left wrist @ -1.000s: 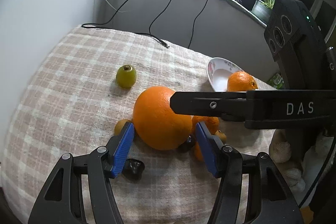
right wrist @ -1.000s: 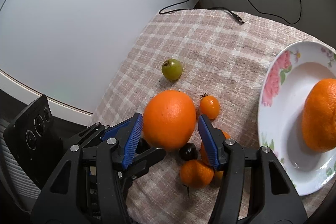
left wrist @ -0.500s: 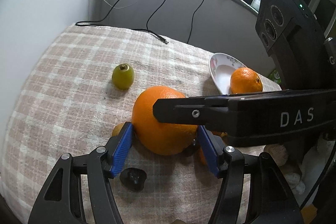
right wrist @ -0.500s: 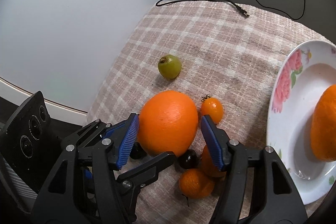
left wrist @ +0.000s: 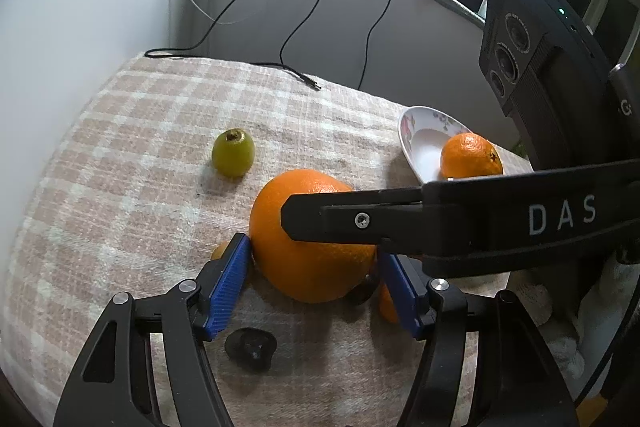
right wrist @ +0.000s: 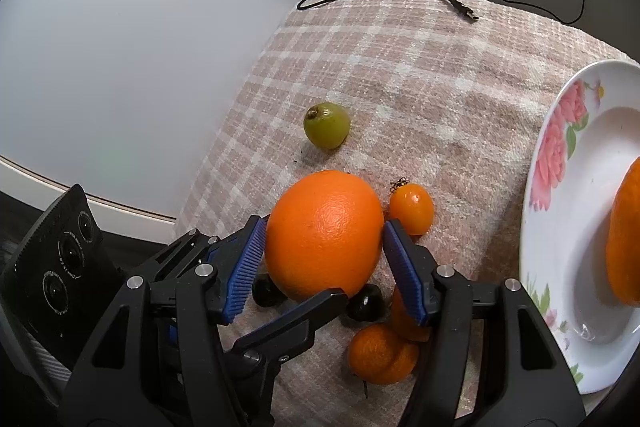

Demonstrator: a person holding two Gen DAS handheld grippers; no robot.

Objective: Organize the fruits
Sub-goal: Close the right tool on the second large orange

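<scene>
A large orange [left wrist: 308, 255] [right wrist: 324, 235] rests on the checked cloth [left wrist: 120, 167]. My right gripper [right wrist: 324, 259] has its blue pads [right wrist: 404, 267] touching both sides of it. My left gripper [left wrist: 316, 279] stands open around the same orange from the other side, its left pad [left wrist: 228, 287] close to it. A green fruit [left wrist: 233, 158] [right wrist: 327, 125] lies farther back. Small orange fruits [right wrist: 412, 209] [right wrist: 380, 355] and dark ones [left wrist: 251, 349] [right wrist: 364, 307] lie around the big orange. A flowered plate [right wrist: 560, 187] [left wrist: 420, 143] holds a mandarin [left wrist: 471, 157].
The right gripper's black body [left wrist: 460, 223] crosses the left wrist view over the orange. A black cable [right wrist: 460, 5] lies on the cloth's far edge. A white wall borders the cloth on the left. A pale cloth bundle [left wrist: 560, 315] sits at the right.
Both grippers have moved in closer on the large orange. The right gripper's pads have narrowed from a gap to touching the orange's sides.
</scene>
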